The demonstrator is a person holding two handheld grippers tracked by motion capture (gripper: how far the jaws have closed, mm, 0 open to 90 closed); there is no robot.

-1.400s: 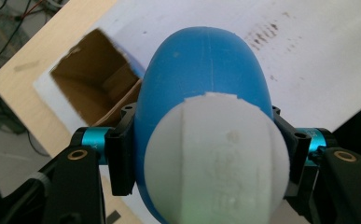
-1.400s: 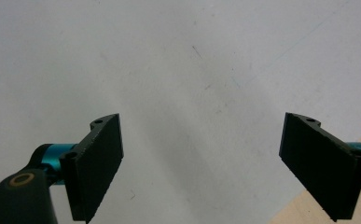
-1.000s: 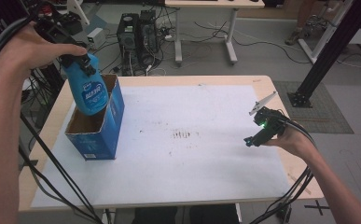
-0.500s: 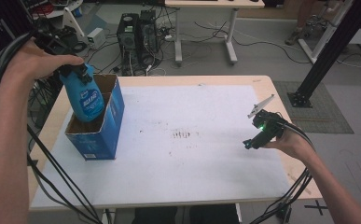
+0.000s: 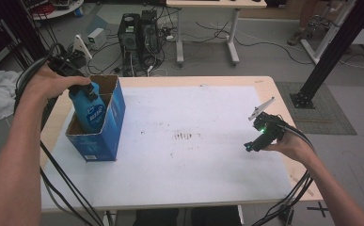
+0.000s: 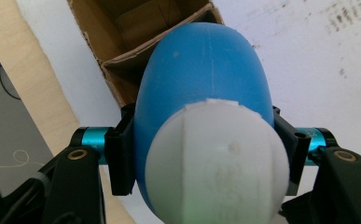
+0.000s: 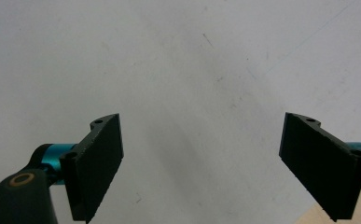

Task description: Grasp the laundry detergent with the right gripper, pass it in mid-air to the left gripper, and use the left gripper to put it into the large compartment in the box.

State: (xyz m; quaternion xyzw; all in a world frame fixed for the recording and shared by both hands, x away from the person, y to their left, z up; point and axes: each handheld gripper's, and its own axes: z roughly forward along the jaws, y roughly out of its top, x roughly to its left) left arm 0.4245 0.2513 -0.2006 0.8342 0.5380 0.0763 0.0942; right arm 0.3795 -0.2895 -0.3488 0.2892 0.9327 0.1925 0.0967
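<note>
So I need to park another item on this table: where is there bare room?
The white tabletop is bare between the blue box and the right gripper, apart from faint marks. It is crowded at the box, where the left gripper holds the blue bottle.

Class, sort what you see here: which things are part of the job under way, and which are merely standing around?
In the job: blue bottle, held in the left gripper; open cardboard box.

Standing around: right gripper, open over the bare table; computer towers and desk legs on the floor behind.
</note>
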